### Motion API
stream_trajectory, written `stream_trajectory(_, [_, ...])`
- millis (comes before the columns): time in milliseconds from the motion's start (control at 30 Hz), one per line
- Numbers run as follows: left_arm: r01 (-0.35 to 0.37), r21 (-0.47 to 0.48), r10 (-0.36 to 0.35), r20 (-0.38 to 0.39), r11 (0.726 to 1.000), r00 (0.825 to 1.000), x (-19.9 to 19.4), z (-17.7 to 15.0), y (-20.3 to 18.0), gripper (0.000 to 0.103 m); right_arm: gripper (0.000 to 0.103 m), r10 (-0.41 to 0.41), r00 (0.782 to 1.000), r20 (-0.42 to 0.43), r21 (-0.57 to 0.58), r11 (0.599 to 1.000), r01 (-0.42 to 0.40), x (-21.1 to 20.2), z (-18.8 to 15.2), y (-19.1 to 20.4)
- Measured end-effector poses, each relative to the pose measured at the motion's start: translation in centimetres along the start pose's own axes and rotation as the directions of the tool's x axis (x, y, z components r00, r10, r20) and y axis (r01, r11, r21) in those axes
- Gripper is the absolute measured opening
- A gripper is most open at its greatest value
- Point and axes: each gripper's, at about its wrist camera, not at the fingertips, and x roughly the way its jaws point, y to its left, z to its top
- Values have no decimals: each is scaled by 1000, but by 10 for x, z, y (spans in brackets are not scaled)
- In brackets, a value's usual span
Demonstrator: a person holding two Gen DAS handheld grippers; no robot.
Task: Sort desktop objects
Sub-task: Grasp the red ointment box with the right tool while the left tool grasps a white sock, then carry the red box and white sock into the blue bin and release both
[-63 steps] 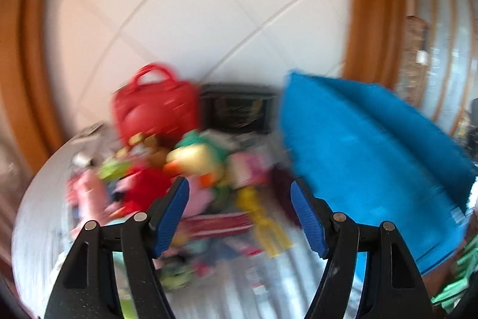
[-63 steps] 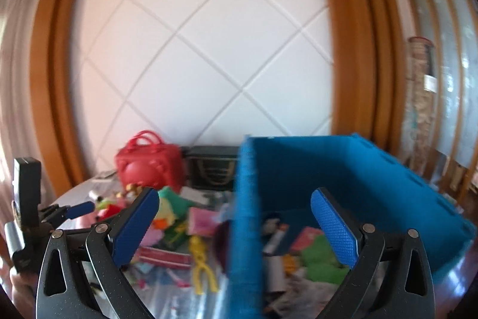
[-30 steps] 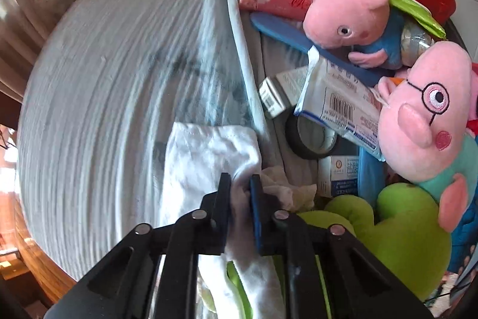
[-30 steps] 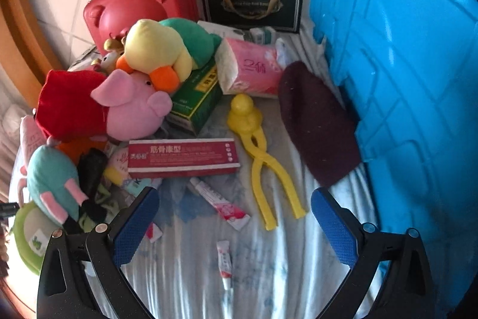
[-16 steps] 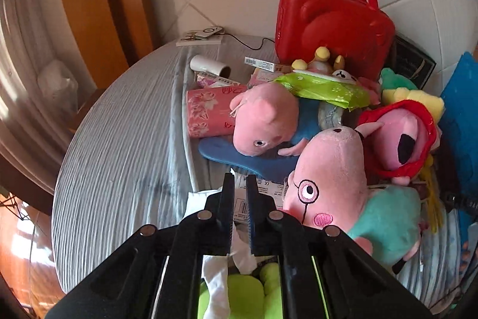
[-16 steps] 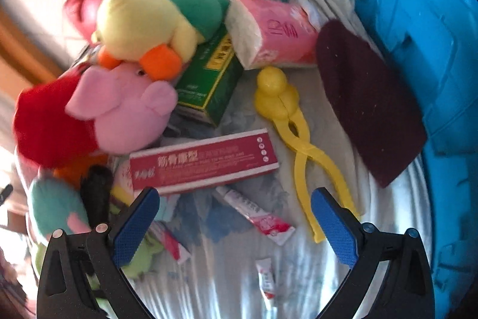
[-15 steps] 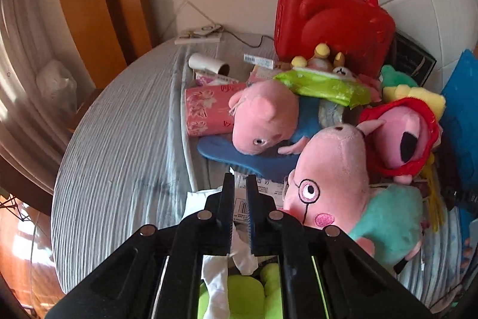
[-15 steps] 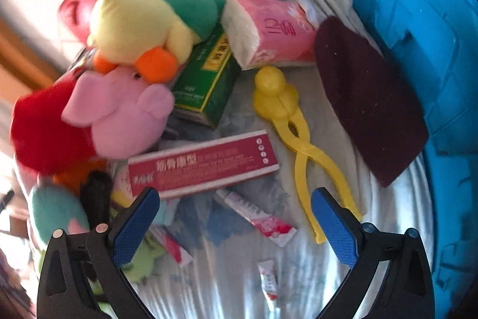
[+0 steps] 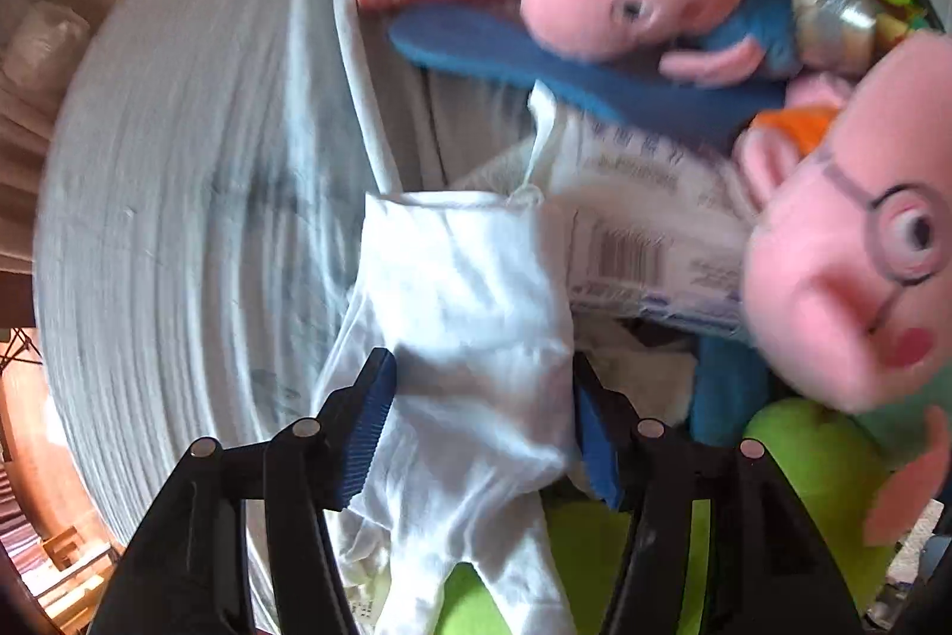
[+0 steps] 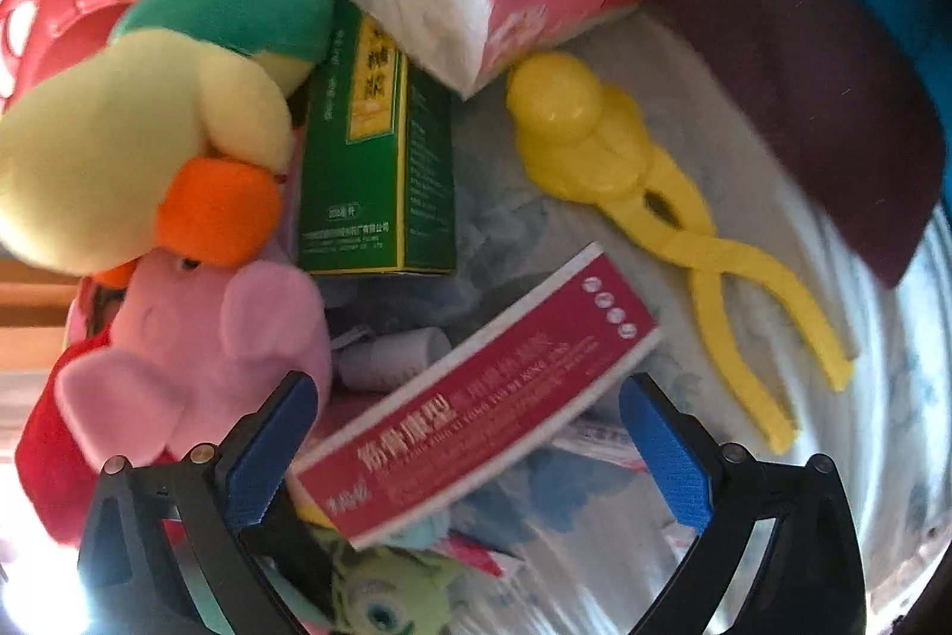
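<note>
Setting: striped grey tablecloth point(image 9: 178, 194) on a round table, crowded with toys and packets.

Left gripper: the left gripper point(image 9: 479, 427) has its blue pads spread either side of a white cloth glove point(image 9: 470, 313) — the fabric lies between them, not visibly pinched.

Glove's place: it lies on the tablecloth just left of the glasses-wearing pig plush point(image 9: 851, 248), its cuff touching a barcoded plastic packet point(image 9: 642, 242).

Right gripper: the right gripper point(image 10: 470, 432) is spread wide over a long red box point(image 10: 482, 397), which sits between the pads without clear contact.

Box's place: on the cloth just below the green carton point(image 10: 381, 147), beside the yellow tongs point(image 10: 666, 218); a pink pig plush point(image 10: 196, 349) lies at its left end.

Handling: the glove looks light, limp and likely to sag, so a pinch on bunched fabric at the palm seems safest. The red box appears stiff, light card — best taken across its narrow width near the middle, or it may tip.

Change: half a second ago the left pads were pressed on the glove, raised above the table; now they are parted and low over it. The right gripper has dropped closer to the red box.
</note>
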Motion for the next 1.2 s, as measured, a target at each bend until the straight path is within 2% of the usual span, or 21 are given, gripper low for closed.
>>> stream_trajectory(67, [23,9,-23,38,1000,999,-3,-2,2,54,103,-44,999,-16,-2,999,44,8,1,3])
stream_trajectory(100, [30,10,-30,55,1000,998,-5,-2,3,38,103,-52,999,-16,-13,999,52,10,1,4])
stream_trajectory(167, [43,11,-44,83,999,996,-11,-2,5,20,83,-79,997,-5,-43,996,79,11,-2,8])
stream_trajectory(200, [39,15,-40,100,999,994,-13,-3,5,12,59,-87,996,-4,-51,995,87,11,-4,9])
stream_trajectory(233, [28,25,-31,117,999,993,-16,-3,3,11,48,-91,996,-12,-50,995,91,13,-5,9])
stream_trajectory(267, [17,33,-21,141,999,990,-20,-4,2,9,44,-80,997,-17,-55,995,79,14,-6,9])
stream_trajectory(400, [11,37,-19,222,999,975,-41,-10,1,8,44,-102,995,15,-120,987,103,6,-18,17])
stream_trajectory(533, [11,41,-24,311,999,950,-71,-22,-2,8,44,-64,996,62,-148,986,73,-18,-35,18])
stream_trajectory(633, [6,50,-25,384,999,923,-98,-30,-7,8,44,-48,990,136,-179,981,72,-49,-48,20])
stream_trajectory(733, [13,69,-43,455,998,889,-127,-38,-12,8,44,-23,971,237,-216,973,76,-93,-67,23])
stream_trajectory(800, [0,93,-47,507,996,861,-148,-44,-23,8,44,-3,951,309,-239,968,81,-123,-85,26])
stream_trajectory(900, [-7,146,-79,576,989,813,-182,-56,-45,8,44,37,906,422,-278,956,90,-177,-112,11])
stream_trajectory(933, [1,170,-103,594,985,798,-193,-60,-55,8,44,52,890,453,-289,953,92,-192,-115,17])
stream_trajectory(1000, [12,226,-155,629,974,762,-214,-69,-80,8,44,75,848,525,-306,946,105,-231,-132,9])
stream_trajectory(1100, [30,298,-227,655,954,721,-238,-80,-117,8,44,105,780,617,-312,942,120,-286,-146,-11])
stream_trajectory(1200, [48,394,-320,662,918,677,-263,-93,-170,8,44,129,712,690,-303,945,122,-333,-154,-32])
